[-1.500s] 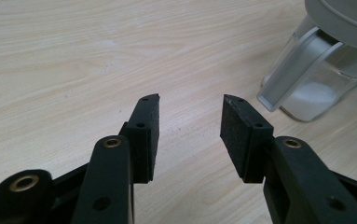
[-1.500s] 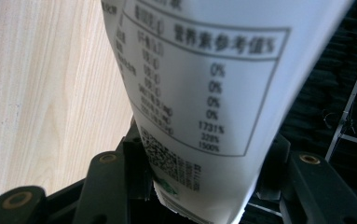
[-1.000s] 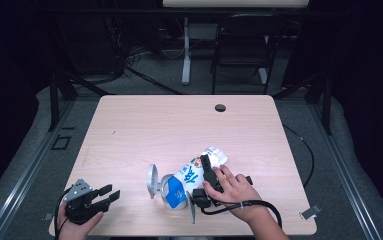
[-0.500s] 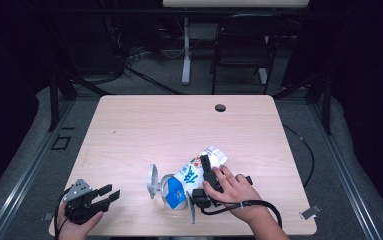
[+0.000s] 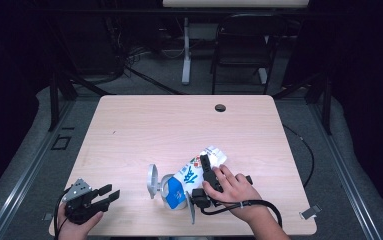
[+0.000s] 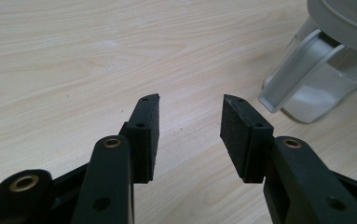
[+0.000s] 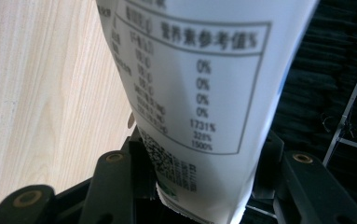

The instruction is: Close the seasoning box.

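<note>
Now the scene matches the earlier frames almost wholly: both hands keep their places, but the right gripper [image 5: 205,172] has just been closing its jaws, with the pouch [image 5: 191,175] between them. In the right gripper view the pouch [image 7: 199,93] fills the gap and the pads seem to press its sides. It lies at lower centre of the table [image 5: 179,125], beside a jug [image 5: 154,181]. The left gripper [image 5: 110,193], lower left, rests level, jaws apart on nothing.
</note>
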